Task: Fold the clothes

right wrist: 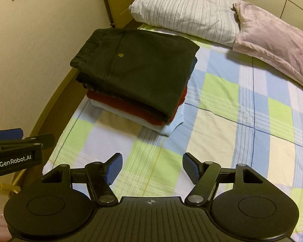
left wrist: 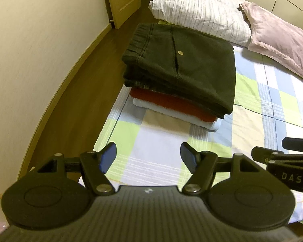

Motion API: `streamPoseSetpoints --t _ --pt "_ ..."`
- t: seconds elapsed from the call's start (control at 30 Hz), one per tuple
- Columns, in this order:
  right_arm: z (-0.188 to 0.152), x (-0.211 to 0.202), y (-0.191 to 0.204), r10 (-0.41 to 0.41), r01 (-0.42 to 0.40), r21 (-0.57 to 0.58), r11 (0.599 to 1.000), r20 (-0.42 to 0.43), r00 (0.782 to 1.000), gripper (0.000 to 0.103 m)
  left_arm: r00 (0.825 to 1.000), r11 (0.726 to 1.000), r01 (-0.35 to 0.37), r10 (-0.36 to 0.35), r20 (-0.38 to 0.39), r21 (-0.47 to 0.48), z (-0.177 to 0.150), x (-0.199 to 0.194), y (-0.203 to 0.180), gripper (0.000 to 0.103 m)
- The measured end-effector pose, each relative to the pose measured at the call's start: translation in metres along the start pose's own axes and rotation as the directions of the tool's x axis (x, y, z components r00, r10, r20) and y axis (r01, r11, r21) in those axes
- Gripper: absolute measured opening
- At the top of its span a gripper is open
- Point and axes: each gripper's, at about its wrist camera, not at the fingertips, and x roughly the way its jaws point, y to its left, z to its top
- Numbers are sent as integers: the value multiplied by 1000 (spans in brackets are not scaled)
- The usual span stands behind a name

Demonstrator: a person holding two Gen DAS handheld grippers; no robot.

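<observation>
The folded dark olive trousers with a brass button [left wrist: 183,68] top a neat stack over a folded rust-red garment [left wrist: 171,104] and a folded pale blue garment [left wrist: 175,117], on the far left of the bed's checked sheet [left wrist: 262,109], near its left edge. Behind lie a white striped pillow [left wrist: 198,10] and a pink pillow [left wrist: 276,40]. The left tool [left wrist: 148,157] and right tool [right wrist: 152,168] stand wide open, empty, over bare sheet near the stack. Risk, in my judgement: a careless nudge could tip the stack off the bed's left edge. Legible writing: "GenRobot.AI" and "DAS" on the tool bodies.
</observation>
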Motion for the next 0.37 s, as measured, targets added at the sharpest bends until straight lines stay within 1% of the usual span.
streamPoseSetpoints --t 0.17,0.37 --pt "-1 1 3 1 -1 -5 1000 -5 1000 69 1000 1000 6 -6 1 -7 -4 0 3 67" --pt "-3 1 5 5 -5 -12 1000 -11 1000 69 1000 1000 -13 13 24 -11 -6 -4 5 67"
